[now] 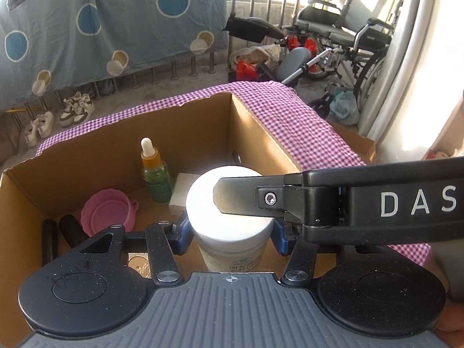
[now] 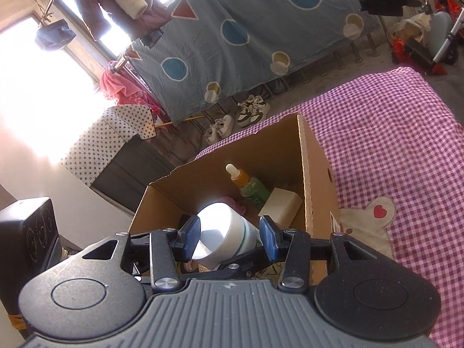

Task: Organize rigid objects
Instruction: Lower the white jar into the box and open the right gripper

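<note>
1. The left gripper (image 1: 230, 233) has its blue pads clamped on the body of a white jar (image 1: 229, 203), one pad on each side just under the lid. The jar is upright and sits over the open cardboard box (image 1: 203, 127).
2. The right gripper (image 2: 230, 239) is also around that same white jar (image 2: 223, 232). In the right wrist view the jar sits between its two blue pads and looks tilted. The left pad looks pressed on the lid; there may be a sliver of a gap at the right pad, so I honestly can't tell if it's gripping or just loosely around it.
3. In the left wrist view one finger of the right gripper reaches in from the right and lies across the top of the jar lid.
4. Already in the box: a dropper bottle (image 1: 155, 174) with green liquid standing upright toward the back, a white block (image 1: 181, 191) just beside it, a pink lid-like thing (image 1: 108, 211) to the left, and a couple of dark cylinders (image 1: 62, 232) at the near left wall.
5. The box sits on a purple checked cloth (image 2: 391, 145).
6. Further back there's a blue sheet (image 1: 101, 29) with circles hanging up, sneakers (image 1: 76, 110) on the floor and a wheelchair (image 1: 348, 34) off to the right.
</note>
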`<state>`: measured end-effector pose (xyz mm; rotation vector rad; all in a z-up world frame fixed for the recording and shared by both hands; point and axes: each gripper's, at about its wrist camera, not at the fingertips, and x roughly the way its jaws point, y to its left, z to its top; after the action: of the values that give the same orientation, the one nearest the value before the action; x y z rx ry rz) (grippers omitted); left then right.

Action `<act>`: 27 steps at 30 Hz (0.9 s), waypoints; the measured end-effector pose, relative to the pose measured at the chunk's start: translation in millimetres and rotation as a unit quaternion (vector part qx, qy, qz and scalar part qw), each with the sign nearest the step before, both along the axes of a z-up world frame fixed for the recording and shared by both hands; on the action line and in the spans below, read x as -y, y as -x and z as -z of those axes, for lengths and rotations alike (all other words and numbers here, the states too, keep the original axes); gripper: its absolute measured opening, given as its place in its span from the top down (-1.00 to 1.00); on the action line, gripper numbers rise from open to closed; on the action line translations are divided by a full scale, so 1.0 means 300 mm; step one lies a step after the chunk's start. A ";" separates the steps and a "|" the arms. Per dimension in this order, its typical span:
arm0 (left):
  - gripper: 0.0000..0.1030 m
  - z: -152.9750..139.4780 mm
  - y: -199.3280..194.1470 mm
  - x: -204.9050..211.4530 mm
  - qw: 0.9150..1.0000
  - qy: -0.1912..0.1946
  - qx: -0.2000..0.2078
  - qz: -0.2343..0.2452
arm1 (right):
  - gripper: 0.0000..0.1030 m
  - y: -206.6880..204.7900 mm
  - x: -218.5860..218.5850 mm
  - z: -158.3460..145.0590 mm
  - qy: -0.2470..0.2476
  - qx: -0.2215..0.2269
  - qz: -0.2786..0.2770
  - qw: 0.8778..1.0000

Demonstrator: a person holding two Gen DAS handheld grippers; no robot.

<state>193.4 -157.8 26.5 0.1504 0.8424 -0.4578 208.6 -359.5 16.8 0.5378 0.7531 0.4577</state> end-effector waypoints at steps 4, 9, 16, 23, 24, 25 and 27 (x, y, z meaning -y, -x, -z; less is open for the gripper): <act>-0.02 0.032 -0.010 0.012 1.000 -0.002 -0.009 0.006 | 0.06 -0.006 0.001 0.018 0.006 -0.004 0.000 1.000; -0.20 0.041 -0.002 0.020 1.000 -0.014 -0.007 0.017 | 0.06 0.002 0.012 0.018 0.003 0.001 0.003 1.000; -0.72 -0.021 0.040 -0.002 1.000 0.002 0.026 0.004 | 0.04 0.044 0.035 -0.022 -0.014 0.016 0.017 1.000; -0.94 -0.148 0.160 -0.100 0.996 0.038 0.075 -0.040 | -0.20 0.179 0.077 -0.111 -0.033 0.054 0.047 0.997; -0.99 -0.167 0.187 -0.124 0.994 0.046 0.084 -0.051 | -0.24 0.209 0.082 -0.124 -0.035 0.062 0.051 0.996; -0.99 -0.185 0.215 -0.150 0.992 0.053 0.092 -0.061 | -0.32 0.244 0.089 -0.140 -0.038 0.071 0.057 0.995; -0.99 -0.206 0.258 -0.194 0.991 0.054 0.096 -0.079 | -0.47 0.306 0.092 -0.155 -0.033 0.082 0.068 0.994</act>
<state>116.0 -99.5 88.1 0.0266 0.6339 -0.3330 116.9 -387.0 63.3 0.6025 0.5420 0.3962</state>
